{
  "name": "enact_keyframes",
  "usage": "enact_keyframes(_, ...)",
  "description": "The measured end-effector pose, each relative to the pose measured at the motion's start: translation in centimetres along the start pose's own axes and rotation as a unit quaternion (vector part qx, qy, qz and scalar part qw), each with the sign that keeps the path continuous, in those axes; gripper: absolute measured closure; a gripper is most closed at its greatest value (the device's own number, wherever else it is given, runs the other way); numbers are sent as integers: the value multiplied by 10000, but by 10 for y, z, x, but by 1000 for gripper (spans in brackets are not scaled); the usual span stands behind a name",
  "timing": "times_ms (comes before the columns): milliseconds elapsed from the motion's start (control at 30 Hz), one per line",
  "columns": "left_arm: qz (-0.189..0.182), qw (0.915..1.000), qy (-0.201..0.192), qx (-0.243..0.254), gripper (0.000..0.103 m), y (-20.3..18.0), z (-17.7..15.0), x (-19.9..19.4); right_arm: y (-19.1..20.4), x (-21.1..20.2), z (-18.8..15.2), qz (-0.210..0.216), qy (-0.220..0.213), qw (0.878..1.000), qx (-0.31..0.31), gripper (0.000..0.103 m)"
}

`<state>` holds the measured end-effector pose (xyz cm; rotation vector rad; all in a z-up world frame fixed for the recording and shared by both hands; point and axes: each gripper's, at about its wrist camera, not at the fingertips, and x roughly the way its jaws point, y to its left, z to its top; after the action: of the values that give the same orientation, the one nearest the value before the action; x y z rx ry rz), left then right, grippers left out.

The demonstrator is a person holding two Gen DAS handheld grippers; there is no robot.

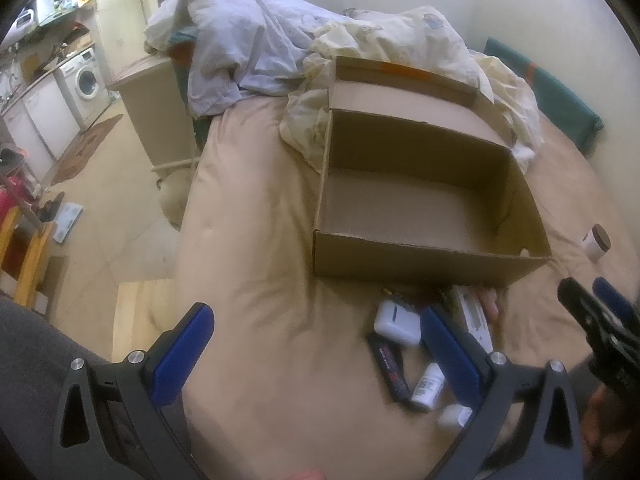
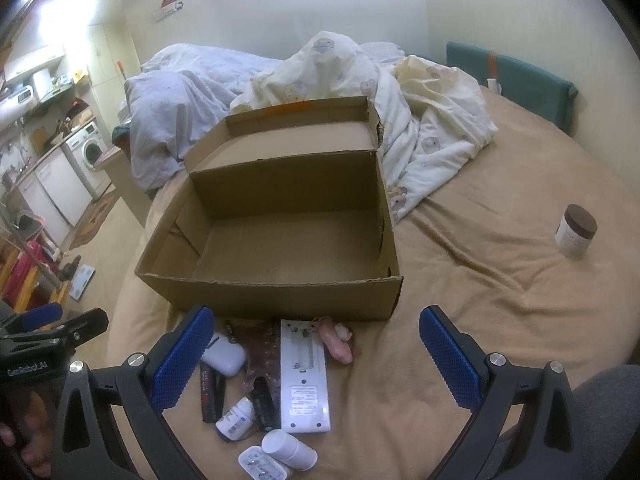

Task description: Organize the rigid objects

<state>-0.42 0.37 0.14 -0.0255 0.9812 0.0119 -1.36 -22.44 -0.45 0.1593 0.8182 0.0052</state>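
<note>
An open, empty cardboard box (image 2: 280, 292) sits on the tan bed cover; it also shows in the left wrist view (image 1: 420, 258). In front of it lies a pile of small objects: a white remote (image 2: 304, 380), a white case (image 2: 224, 354), a black flat pack (image 2: 212, 394), a small white bottle (image 2: 236, 424), a black cylinder (image 2: 264, 400), a white pill bottle (image 2: 288, 450) and a pink item (image 2: 338, 344). My right gripper (image 2: 316, 360) is open above the pile, holding nothing. My left gripper (image 1: 316, 352) is open and empty, left of the pile.
A brown-lidded white jar (image 2: 576, 232) stands alone on the bed to the right. Crumpled duvets (image 2: 360, 92) lie behind the box. The bed's left edge (image 1: 188, 240) drops to the floor; a kitchen with a washing machine (image 1: 86, 78) is beyond.
</note>
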Motion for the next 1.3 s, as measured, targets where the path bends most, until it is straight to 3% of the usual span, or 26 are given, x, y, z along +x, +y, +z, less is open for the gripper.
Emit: enact_keyframes(1300, 43, 10000, 60, 42, 0, 0, 2, 1, 0, 0, 0, 19, 40, 10000, -17, 0)
